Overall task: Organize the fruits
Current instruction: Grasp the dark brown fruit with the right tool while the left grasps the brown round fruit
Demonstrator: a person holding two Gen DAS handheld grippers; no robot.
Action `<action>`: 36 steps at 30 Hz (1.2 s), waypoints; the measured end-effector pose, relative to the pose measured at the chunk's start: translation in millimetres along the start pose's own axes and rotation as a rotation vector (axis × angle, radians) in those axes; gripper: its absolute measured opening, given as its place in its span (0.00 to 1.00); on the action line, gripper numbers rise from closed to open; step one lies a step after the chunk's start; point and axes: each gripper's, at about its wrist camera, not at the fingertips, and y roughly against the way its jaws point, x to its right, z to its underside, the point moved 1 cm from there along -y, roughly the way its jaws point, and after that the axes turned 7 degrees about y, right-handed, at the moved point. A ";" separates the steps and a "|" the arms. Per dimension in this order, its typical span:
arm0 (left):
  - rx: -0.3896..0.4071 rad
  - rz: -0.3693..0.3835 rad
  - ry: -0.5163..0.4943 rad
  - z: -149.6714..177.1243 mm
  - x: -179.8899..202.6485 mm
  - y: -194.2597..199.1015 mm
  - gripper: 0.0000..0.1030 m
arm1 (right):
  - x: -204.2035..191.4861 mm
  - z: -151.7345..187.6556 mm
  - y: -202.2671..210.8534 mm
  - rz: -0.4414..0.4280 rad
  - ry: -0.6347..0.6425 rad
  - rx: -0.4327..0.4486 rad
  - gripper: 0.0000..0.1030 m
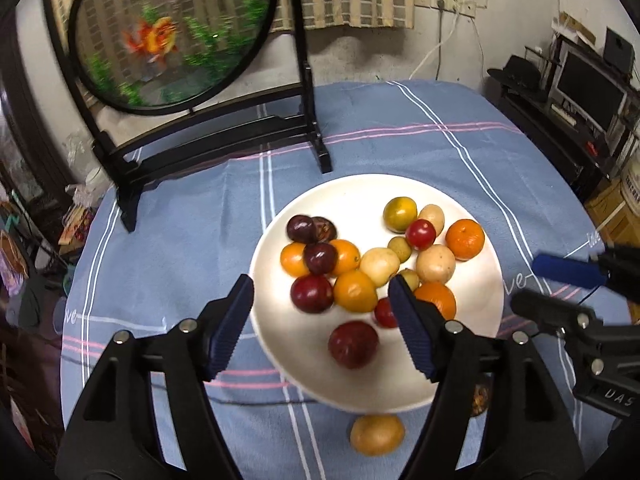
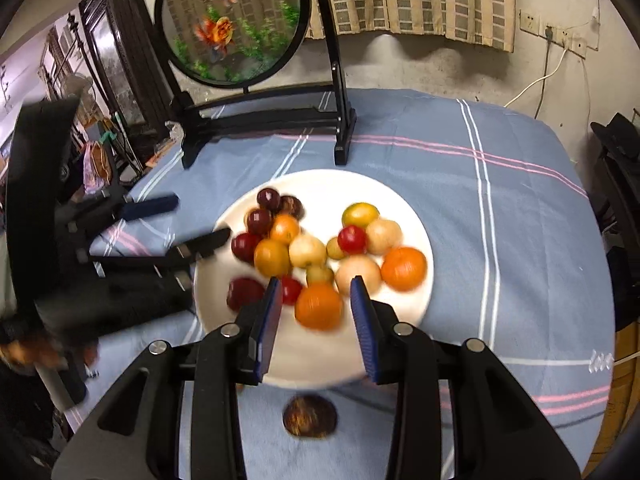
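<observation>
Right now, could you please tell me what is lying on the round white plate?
The round white plate holds dark red plums, orange mandarins, pale yellow-brown round fruits, small red fruits and small green ones. Whatever sits beneath the piled fruits stays hidden.

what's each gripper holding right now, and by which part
Nothing is held. The left gripper stands open above the white plate with no fruit between its pads. The right gripper is open too; the orange lies beyond its fingertips, ungripped.
</observation>
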 end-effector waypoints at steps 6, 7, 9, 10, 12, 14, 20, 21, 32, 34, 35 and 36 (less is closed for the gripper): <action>-0.023 -0.002 0.054 30.9 -21.9 18.4 0.74 | -14.6 59.6 3.9 0.026 0.056 -0.057 0.67; -0.043 0.005 0.074 42.0 -26.4 19.4 0.74 | -18.2 69.1 -1.0 0.034 0.070 -0.083 0.67; -0.082 0.015 0.095 59.2 -31.5 19.4 0.75 | -22.3 82.5 -11.1 0.067 0.089 -0.116 0.67; -0.099 0.017 0.102 68.3 -33.3 18.6 0.75 | -24.1 89.5 -18.9 0.073 0.090 -0.134 0.67; -0.137 0.015 0.115 86.1 -37.7 16.3 0.75 | -25.5 94.7 -28.8 0.086 0.090 -0.149 0.67; -0.165 0.013 0.128 100.2 -41.9 14.7 0.75 | -29.2 96.7 -39.2 0.098 0.098 -0.169 0.67; -0.211 0.004 0.147 121.9 -49.1 12.1 0.75 | -40.9 92.4 -67.7 0.107 0.159 -0.214 0.67; -0.213 0.005 0.148 123.4 -48.7 12.5 0.75 | -41.5 92.9 -71.5 0.112 0.167 -0.222 0.63; -0.241 0.075 0.043 126.3 3.0 -4.1 0.75 | -25.6 99.8 -41.6 0.018 0.057 -0.211 0.44; -0.254 0.082 0.037 126.6 11.7 -14.6 0.75 | -19.2 103.4 -36.5 0.014 0.025 -0.208 0.44; -0.256 0.084 0.038 126.5 13.6 -18.7 0.75 | -17.3 103.7 -34.8 0.013 0.018 -0.209 0.44; -0.257 0.080 0.038 126.2 16.1 -24.3 0.75 | -16.4 104.8 -33.7 0.010 0.011 -0.210 0.44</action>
